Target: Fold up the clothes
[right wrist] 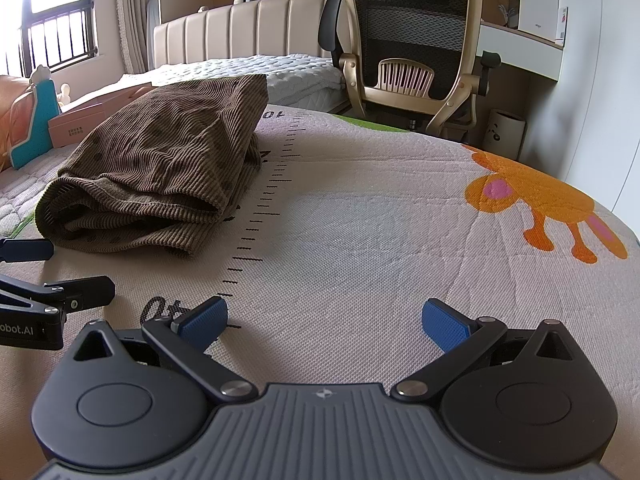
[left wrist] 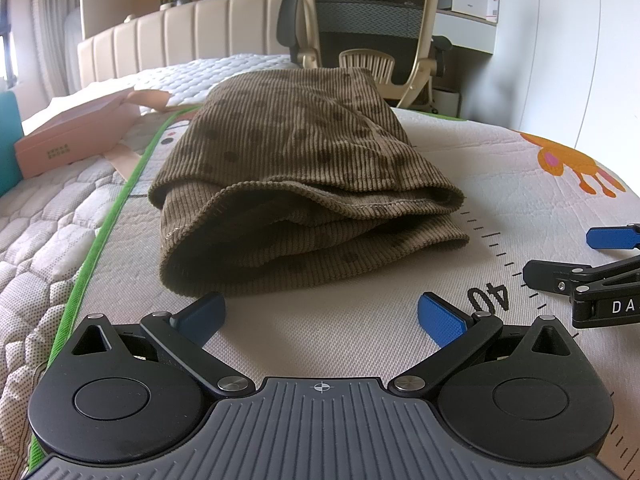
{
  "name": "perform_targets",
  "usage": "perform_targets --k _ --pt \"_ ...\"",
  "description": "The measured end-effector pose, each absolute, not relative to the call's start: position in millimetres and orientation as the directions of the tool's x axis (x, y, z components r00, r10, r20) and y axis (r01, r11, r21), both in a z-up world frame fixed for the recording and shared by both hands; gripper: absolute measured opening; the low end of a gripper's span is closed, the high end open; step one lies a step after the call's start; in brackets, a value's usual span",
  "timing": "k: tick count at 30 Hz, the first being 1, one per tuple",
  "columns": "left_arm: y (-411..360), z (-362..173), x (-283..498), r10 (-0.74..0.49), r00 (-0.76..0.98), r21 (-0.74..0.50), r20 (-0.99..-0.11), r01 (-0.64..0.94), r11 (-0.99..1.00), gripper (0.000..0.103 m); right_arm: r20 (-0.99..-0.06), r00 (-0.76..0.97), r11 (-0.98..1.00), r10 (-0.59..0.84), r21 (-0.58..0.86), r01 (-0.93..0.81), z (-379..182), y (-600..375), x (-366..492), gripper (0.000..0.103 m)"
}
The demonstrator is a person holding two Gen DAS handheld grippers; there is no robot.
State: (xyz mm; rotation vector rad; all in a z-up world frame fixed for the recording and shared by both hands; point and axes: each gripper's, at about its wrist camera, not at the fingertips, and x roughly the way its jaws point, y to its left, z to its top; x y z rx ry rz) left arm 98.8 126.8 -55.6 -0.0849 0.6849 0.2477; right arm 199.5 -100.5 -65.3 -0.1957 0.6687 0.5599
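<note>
"40" [left wrist: 489,295] is printed on the mat [left wrist: 360,328]. The brown dotted corduroy garment [left wrist: 304,184] is seen folded at frame centre. Both the left gripper [left wrist: 320,316] and the right gripper [right wrist: 325,320] are spread wide, empty.

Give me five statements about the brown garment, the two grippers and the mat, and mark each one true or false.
1. The brown garment lies folded in layers on the mat. True.
2. The left gripper is shut on the garment's hem. False: it is open and holds nothing, just short of the garment.
3. The right gripper is open over bare mat. True.
4. The garment covers the orange animal print. False: the print lies apart from it, uncovered.
5. An office chair stands beyond the mat. True.
</note>
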Motion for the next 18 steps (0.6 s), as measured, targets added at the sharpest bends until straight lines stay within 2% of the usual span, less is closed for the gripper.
perform_targets --k 18 --pt "127.6 -55.6 98.8 0.194 0.747 0.002 -0.635 -0.250 0.968 0.103 -0.634 0.644 0.835 0.427 0.004 -0.550 -65.4 -100.8 199.9 0.103"
